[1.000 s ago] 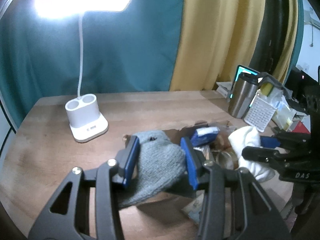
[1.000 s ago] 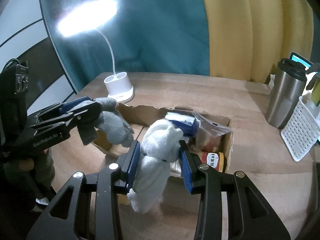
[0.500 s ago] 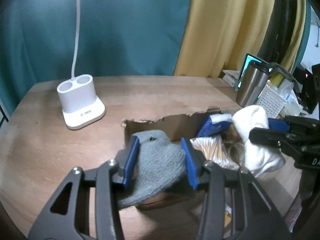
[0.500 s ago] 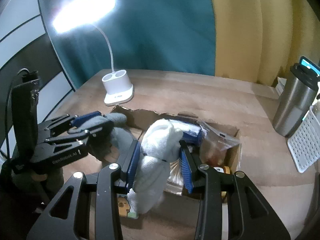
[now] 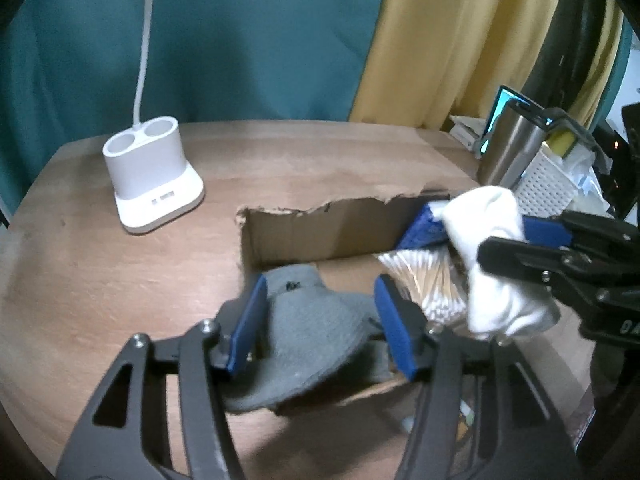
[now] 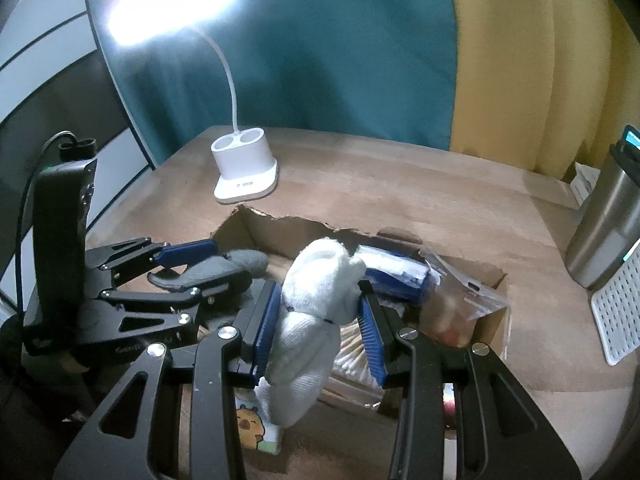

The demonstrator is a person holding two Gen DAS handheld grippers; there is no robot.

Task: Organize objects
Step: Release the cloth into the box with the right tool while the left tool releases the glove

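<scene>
I see the grey knit sock (image 5: 308, 344) lying between my left gripper (image 5: 324, 324)'s blue pads, draped over the near wall of the torn cardboard box (image 5: 320, 232). The jaws have just been opening; the pads look clear of the knit on both sides, so that claw is released. My right gripper (image 6: 320, 328) is clenched on the white sock (image 6: 316, 312), which hangs over the box above a pack of cotton swabs (image 5: 424, 280). A blue packet (image 6: 396, 272) sits at the back wall. The white desk lamp (image 5: 154, 184) stands beyond on the wooden table (image 5: 100, 280).
</scene>
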